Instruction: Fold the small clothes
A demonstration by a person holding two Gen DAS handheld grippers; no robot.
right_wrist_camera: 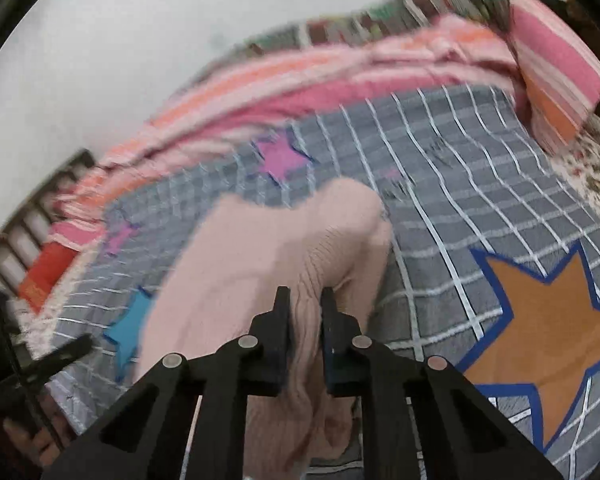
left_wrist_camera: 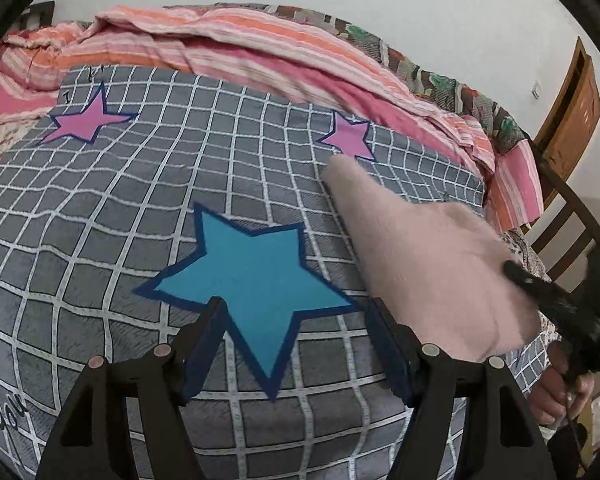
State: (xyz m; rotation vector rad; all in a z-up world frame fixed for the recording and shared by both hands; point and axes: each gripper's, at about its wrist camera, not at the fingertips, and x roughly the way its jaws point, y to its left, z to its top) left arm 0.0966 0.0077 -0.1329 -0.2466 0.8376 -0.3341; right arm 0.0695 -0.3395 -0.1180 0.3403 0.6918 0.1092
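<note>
Folding a pale pink knitted garment (right_wrist_camera: 260, 264) on the grey checked star-print blanket (left_wrist_camera: 100, 240).
Right tongs (right_wrist_camera: 305, 300) are pinching it; left tongs (left_wrist_camera: 296, 308) are gaping empty above the blanket's blue star (left_wrist_camera: 252, 276).

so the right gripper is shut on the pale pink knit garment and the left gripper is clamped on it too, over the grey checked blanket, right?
Not quite. The right gripper is shut on the pale pink knit garment, but the left gripper is open and empty, over the blue star on the grey checked blanket. The left wrist view shows its fingers spread with nothing between them.
</note>
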